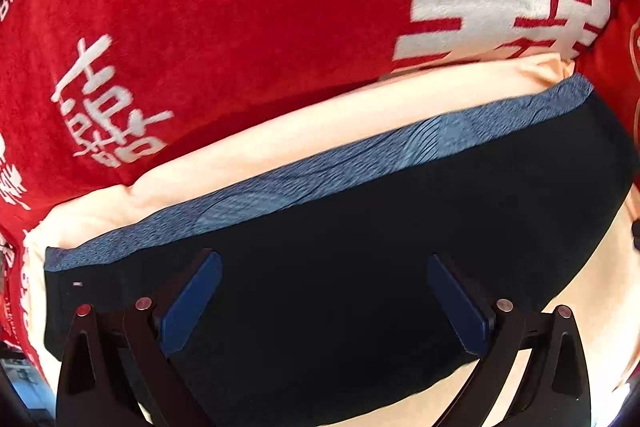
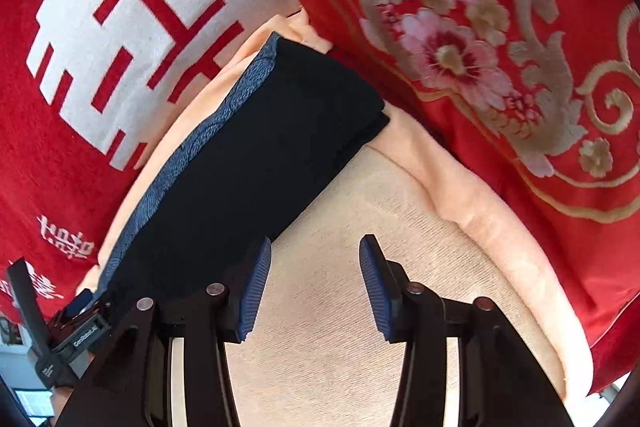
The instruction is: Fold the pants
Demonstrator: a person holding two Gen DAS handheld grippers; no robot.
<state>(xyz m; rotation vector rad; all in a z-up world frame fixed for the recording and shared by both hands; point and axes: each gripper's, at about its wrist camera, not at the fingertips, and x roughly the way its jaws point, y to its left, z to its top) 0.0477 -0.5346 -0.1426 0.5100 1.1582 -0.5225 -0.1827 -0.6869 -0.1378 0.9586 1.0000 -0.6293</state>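
Note:
The black pants [image 1: 340,247] lie folded in a compact rectangle with a blue-grey patterned waistband [image 1: 280,171] along the far edge. My left gripper [image 1: 324,279] is open just above the black cloth, holding nothing. In the right wrist view the pants [image 2: 260,155] stretch from lower left to upper middle. My right gripper [image 2: 314,267] is open and empty over the cream surface, its left finger [image 2: 254,291] beside the pants' near edge. The left gripper's body [image 2: 60,327] shows at the lower left.
The pants rest on a peach cushion cover [image 2: 400,227] with a raised rim [image 1: 280,131]. A red blanket with white characters [image 1: 200,27] lies behind it. A red embroidered floral fabric [image 2: 500,47] lies to the right.

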